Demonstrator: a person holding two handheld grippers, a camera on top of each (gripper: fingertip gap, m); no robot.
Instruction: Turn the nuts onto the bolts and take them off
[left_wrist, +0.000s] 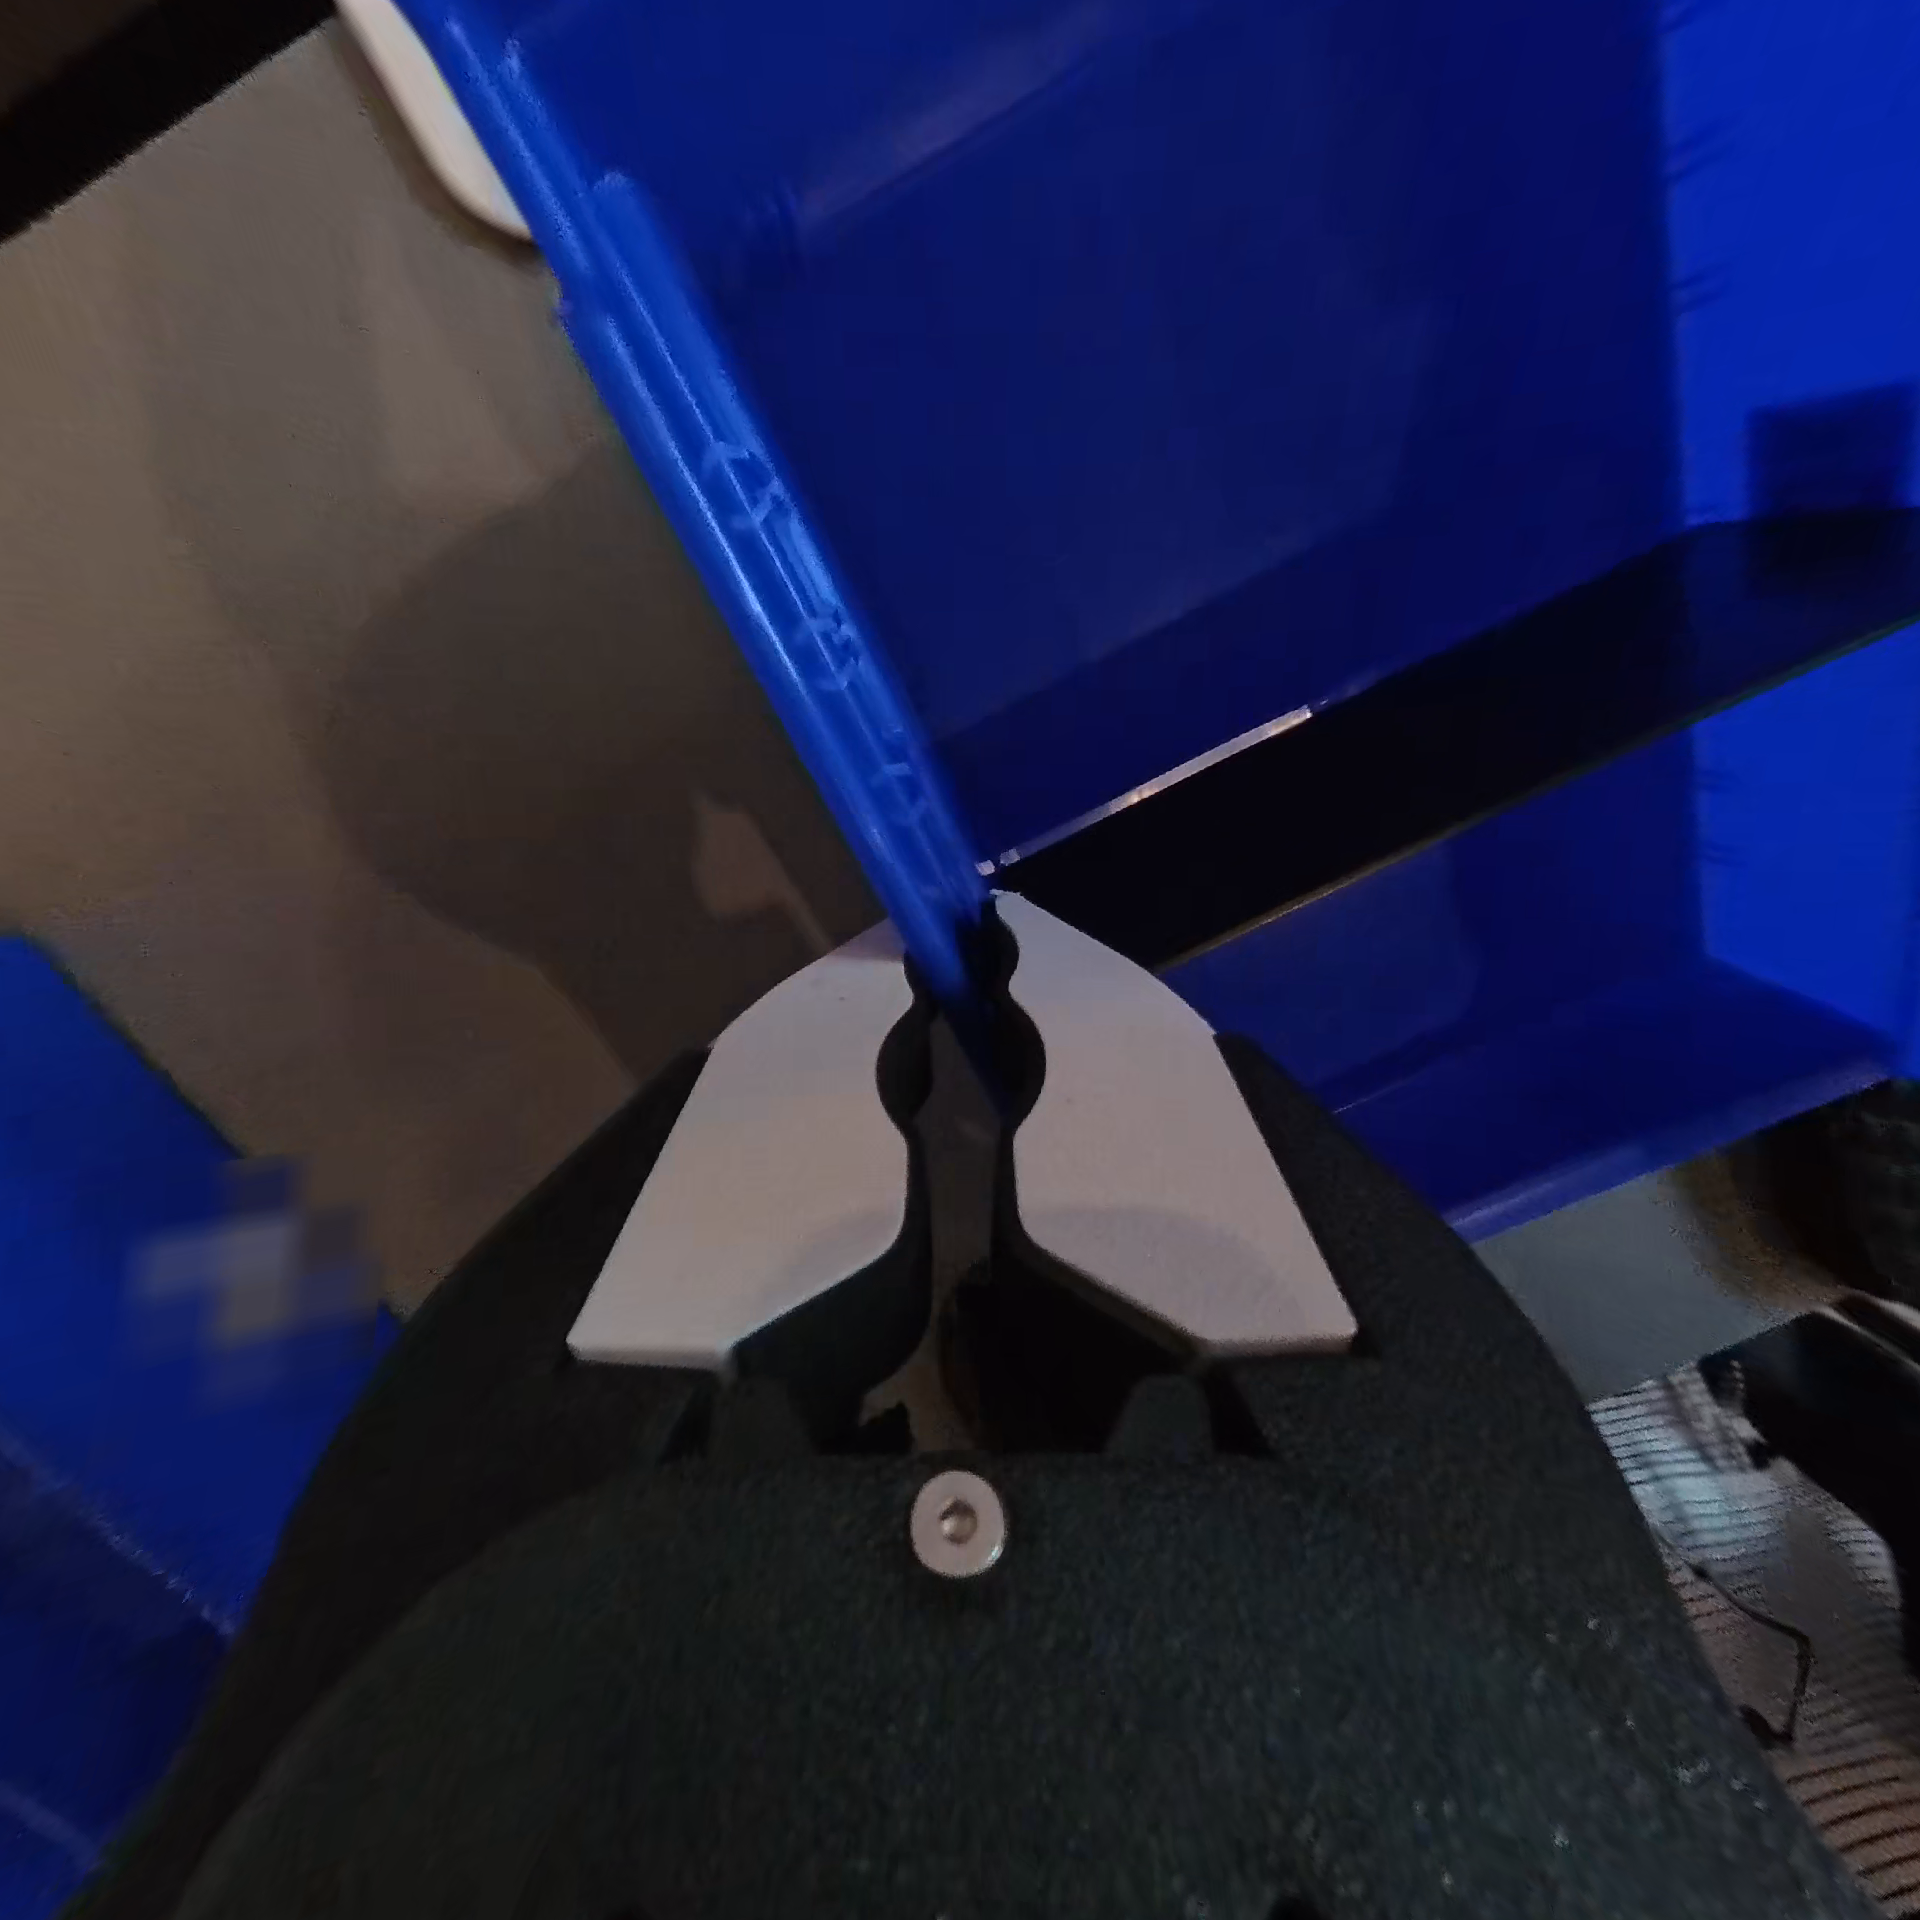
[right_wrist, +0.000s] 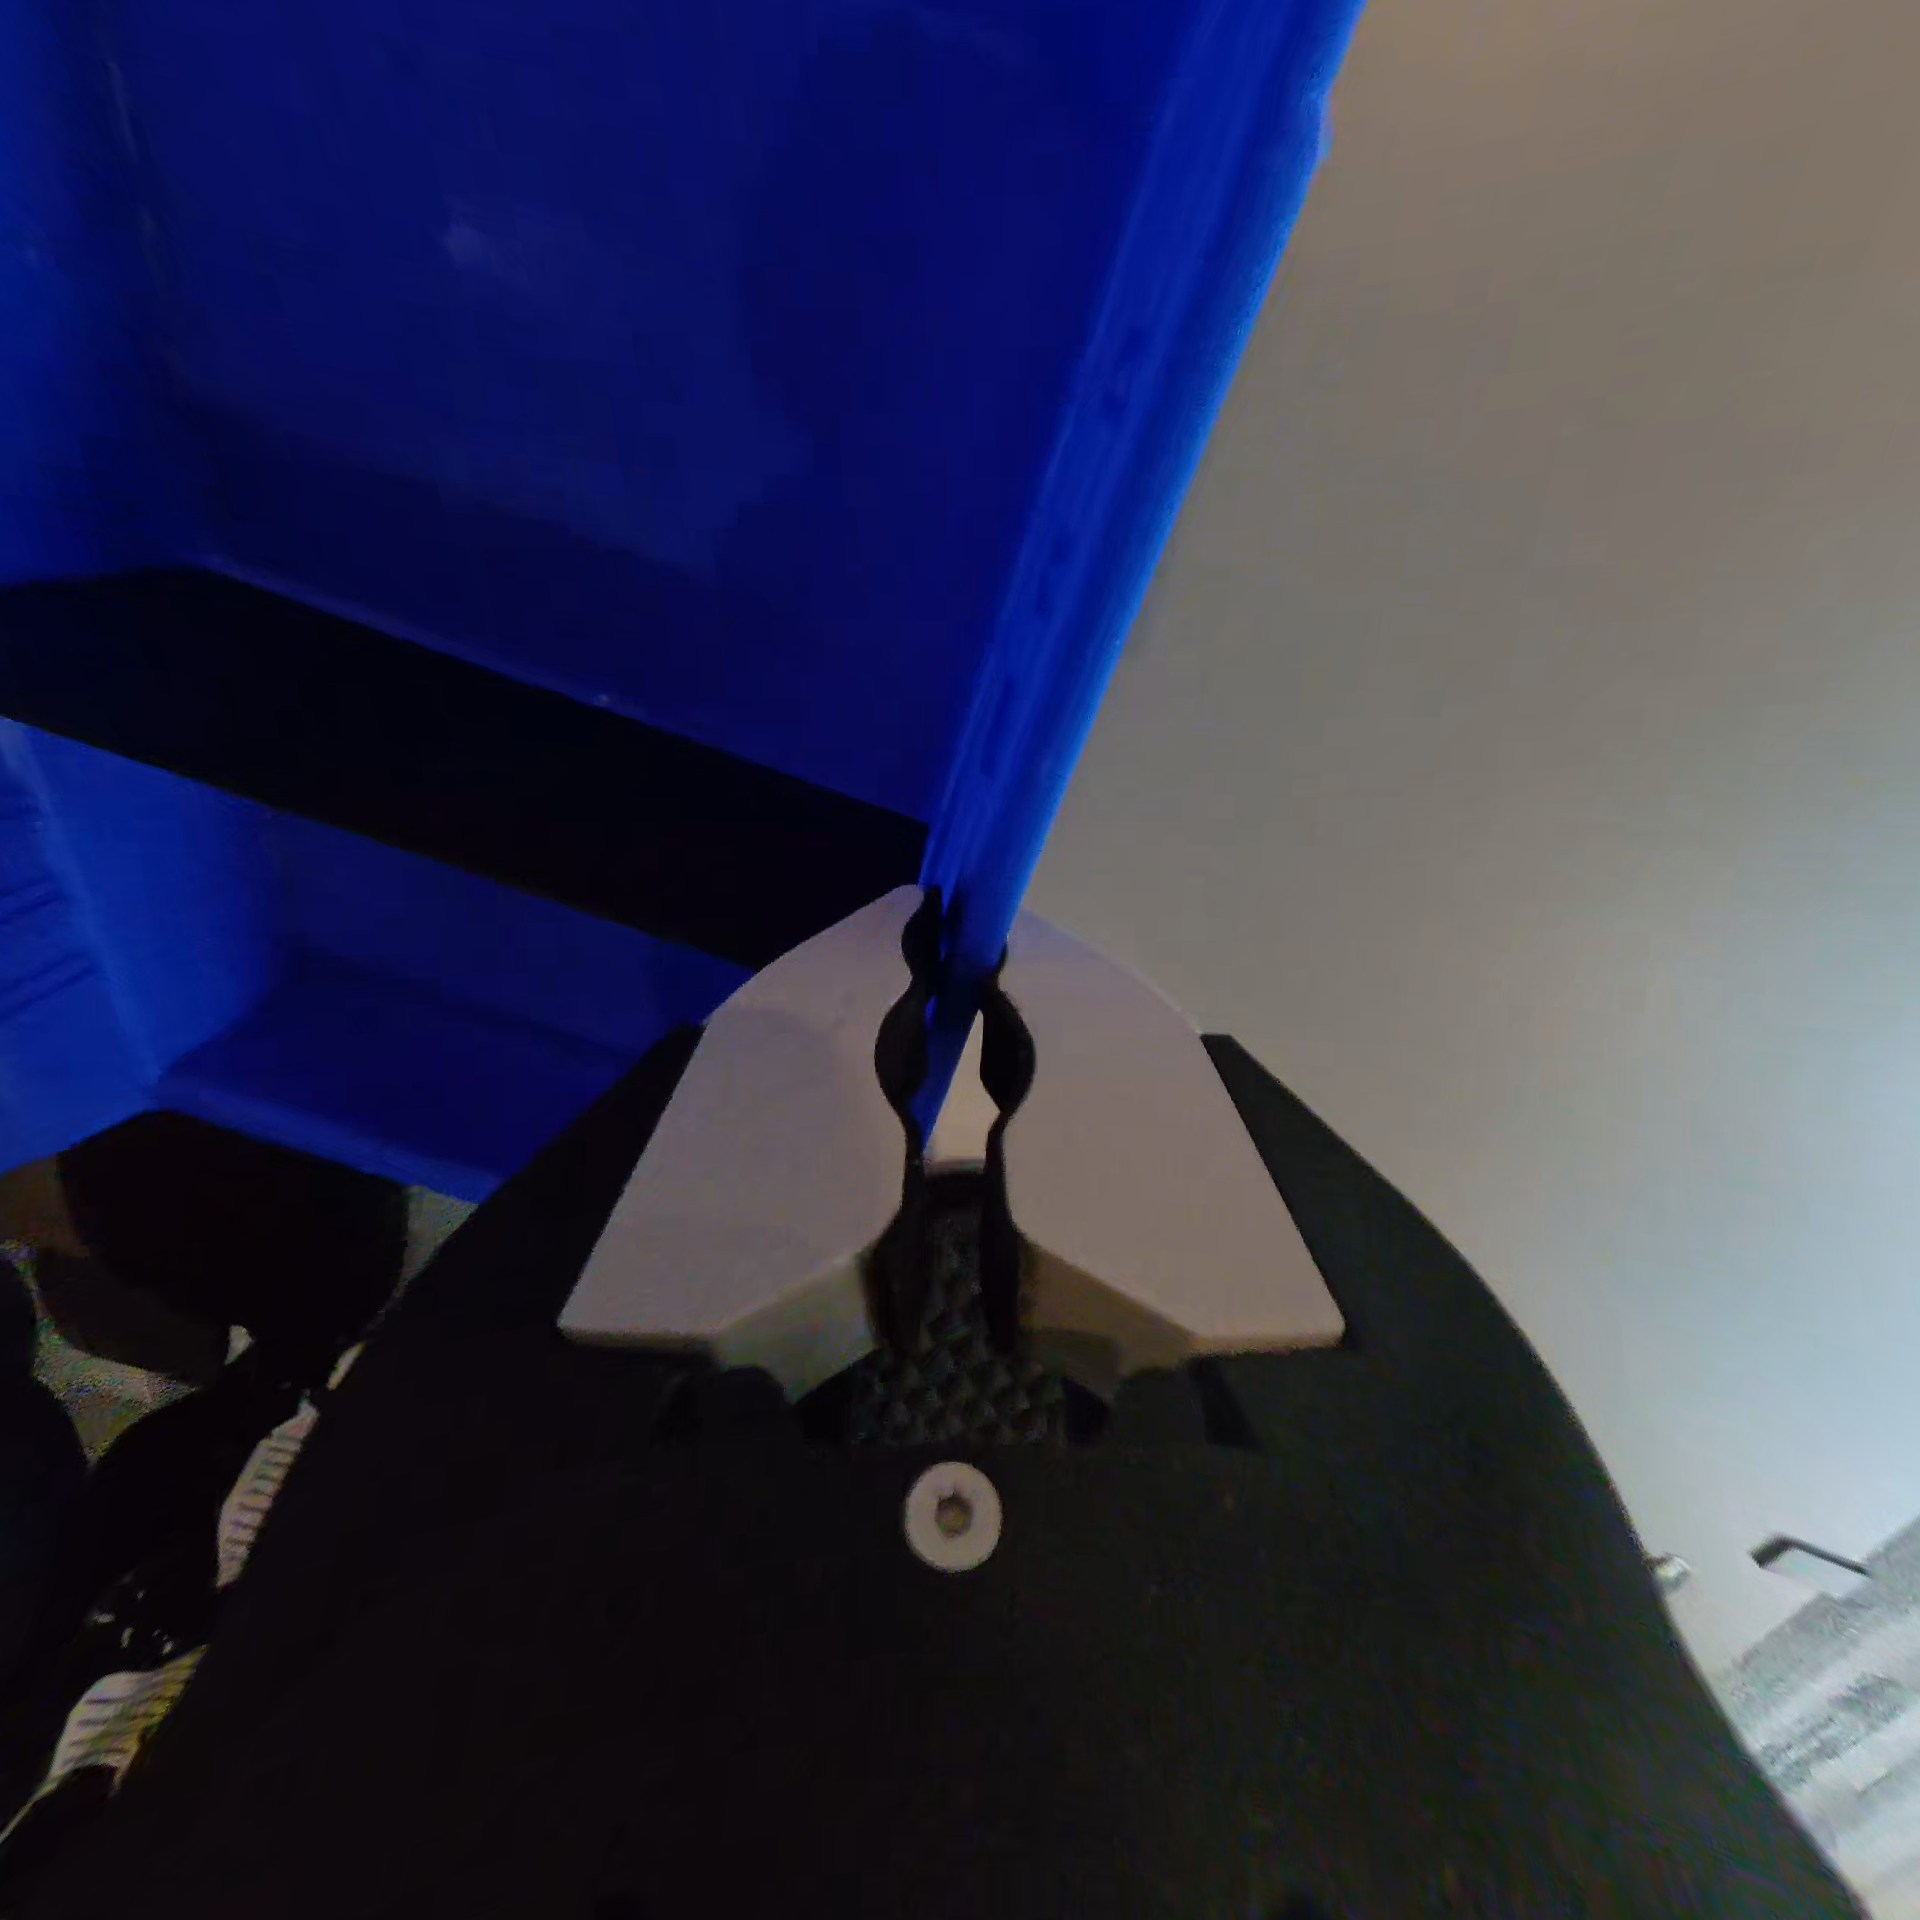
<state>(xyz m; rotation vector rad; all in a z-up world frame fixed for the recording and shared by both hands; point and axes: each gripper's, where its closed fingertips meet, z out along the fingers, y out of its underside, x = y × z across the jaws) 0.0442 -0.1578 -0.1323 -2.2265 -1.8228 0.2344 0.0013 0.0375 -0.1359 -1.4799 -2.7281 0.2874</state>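
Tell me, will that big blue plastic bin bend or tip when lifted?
The blue plastic bin probably stays stiff: its ribbed rim looks straight. Both the left gripper and right gripper pinch opposite side walls, so tipping seems unlikely. It looks empty, likely light.

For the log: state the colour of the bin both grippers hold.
Blue bin; clearest in the left wrist view.

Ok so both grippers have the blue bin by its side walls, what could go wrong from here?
1. Each grip is thin: the left gripper and right gripper pinch only the edge of the blue bin near their fingertips, so a wall could slip out.
2. If one side slips, the bin may tilt or drop onto the table.
3. No nuts or bolts show in either view; if any lie inside, tilting could spill them.
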